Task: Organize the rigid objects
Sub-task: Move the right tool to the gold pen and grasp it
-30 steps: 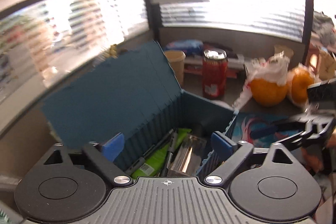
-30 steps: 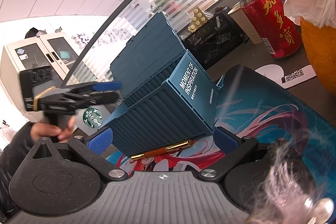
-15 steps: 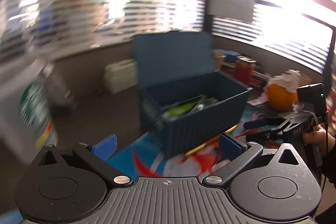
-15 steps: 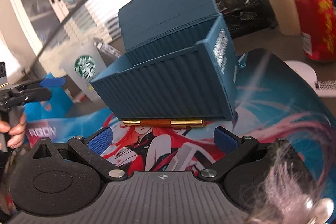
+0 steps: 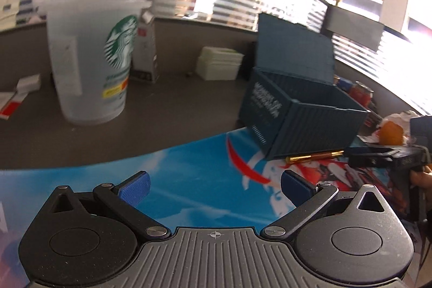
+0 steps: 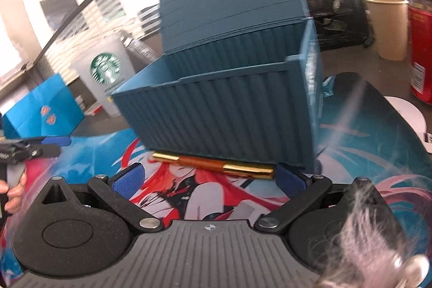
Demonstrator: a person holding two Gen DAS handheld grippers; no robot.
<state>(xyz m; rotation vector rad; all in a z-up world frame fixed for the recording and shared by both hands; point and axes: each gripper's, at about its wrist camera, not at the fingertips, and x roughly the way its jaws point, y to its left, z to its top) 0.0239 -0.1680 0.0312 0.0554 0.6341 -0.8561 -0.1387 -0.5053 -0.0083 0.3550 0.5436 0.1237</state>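
Right gripper (image 6: 208,181) spread wide, nothing held, low over printed desk mat (image 6: 364,131), blue pads (image 6: 127,178) flanking gold-and-brown pen (image 6: 213,166). Pen flat on mat, touching front base of blue container box (image 6: 232,109); right pad just beside pen's right end, contact unclear. Left gripper (image 5: 214,188) also wide open and empty, well left of box, over mat's blue area. Box lid (image 6: 229,7) upright behind box. Starbucks cup (image 5: 91,58) left of box on dark grey desk (image 5: 175,112); red can (image 6: 421,50), beige cup (image 6: 388,26) and black mesh tray (image 6: 340,18) right of box. Glass partition with blinds behind box. Box contents hidden by front wall; can cut off at frame edge; orange (image 5: 391,132) beyond box mostly hidden, blurred.
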